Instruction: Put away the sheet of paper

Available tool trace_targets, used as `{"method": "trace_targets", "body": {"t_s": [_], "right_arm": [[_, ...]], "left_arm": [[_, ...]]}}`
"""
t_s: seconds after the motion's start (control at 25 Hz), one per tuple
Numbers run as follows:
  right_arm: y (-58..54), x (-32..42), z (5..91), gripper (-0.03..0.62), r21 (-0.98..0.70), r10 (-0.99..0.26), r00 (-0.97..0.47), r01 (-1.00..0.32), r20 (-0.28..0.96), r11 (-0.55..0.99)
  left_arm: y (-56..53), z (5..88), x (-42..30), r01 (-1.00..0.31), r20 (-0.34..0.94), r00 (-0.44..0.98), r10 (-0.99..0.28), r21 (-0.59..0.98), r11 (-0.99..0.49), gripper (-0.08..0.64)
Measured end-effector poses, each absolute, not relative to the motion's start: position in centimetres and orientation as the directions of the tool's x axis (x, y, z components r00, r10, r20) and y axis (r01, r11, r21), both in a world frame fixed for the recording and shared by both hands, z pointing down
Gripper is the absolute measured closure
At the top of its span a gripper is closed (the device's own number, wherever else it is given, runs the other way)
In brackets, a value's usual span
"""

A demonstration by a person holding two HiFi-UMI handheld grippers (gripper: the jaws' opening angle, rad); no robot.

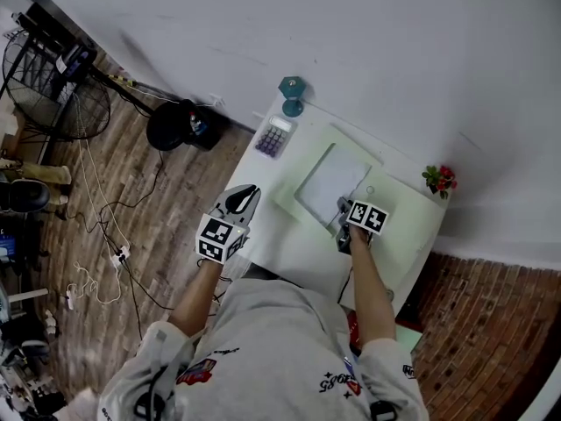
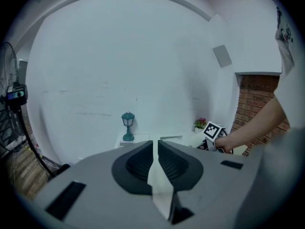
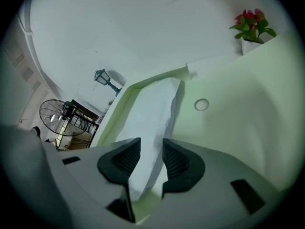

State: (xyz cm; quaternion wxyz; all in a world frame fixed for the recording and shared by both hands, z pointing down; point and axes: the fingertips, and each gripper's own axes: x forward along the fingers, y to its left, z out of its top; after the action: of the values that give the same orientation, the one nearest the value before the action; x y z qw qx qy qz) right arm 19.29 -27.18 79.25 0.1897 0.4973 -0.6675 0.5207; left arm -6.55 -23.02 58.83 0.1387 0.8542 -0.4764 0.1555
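A white sheet of paper (image 1: 331,182) lies in an open pale green folder (image 1: 399,235) on the white desk (image 1: 280,235). My right gripper (image 1: 344,210) rests at the sheet's near edge. In the right gripper view its jaws (image 3: 151,151) stand apart, and the paper (image 3: 152,109) runs under the gap without either pad pressing on it. The folder (image 3: 228,104) spreads to the right there. My left gripper (image 1: 243,196) hangs at the desk's left edge, away from the paper. Its jaws (image 2: 155,144) show only a thin slit and hold nothing.
At the desk's far end stand a teal lamp (image 1: 292,95), a calculator (image 1: 273,136) and a small red-flowered plant (image 1: 440,180). A small ring (image 3: 201,104) lies on the folder. A fan (image 1: 53,86), cables and a black object (image 1: 180,125) occupy the floor at left.
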Motion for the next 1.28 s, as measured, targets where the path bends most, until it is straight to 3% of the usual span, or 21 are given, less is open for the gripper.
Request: {"method": "trace_targets", "body": {"t_s": [0.24,0.48,0.8,1.04,1.28], "right_arm": [[-26.2,24.1,75.7,0.445,-0.467,-0.598,-0.321,-0.878,0.734,-0.102],[-25.5,27.5,70.3,0.586,-0.48,-0.726,-0.275,-0.873,0.631,-0.086],[-24.4,29.3,62.2,0.586,-0.312,-0.863,-0.21,-0.948,0.459,0.065],[-22.9,28.0,55.6,0.595,-0.071,-0.92,-0.223,-0.975,0.322,0.212],[-21.7,26.4,49.3,0.595,0.011,-0.956,-0.236,-0.97,0.172,0.242]], "left_arm": [[-23.5,58.2,-4.3,-0.822,0.378,0.551,-0.744,0.093,-0.562,0.515],[-25.2,56.6,-0.7,-0.766,0.335,0.623,-0.707,0.075,-0.639,0.515],[-26.4,54.5,3.7,-0.705,0.287,0.69,-0.665,0.054,-0.707,0.515],[-26.8,52.7,6.8,-0.661,0.25,0.732,-0.634,0.033,-0.75,0.515],[-27.2,50.0,9.2,-0.627,0.177,0.766,-0.618,-0.006,-0.779,0.515]]}}
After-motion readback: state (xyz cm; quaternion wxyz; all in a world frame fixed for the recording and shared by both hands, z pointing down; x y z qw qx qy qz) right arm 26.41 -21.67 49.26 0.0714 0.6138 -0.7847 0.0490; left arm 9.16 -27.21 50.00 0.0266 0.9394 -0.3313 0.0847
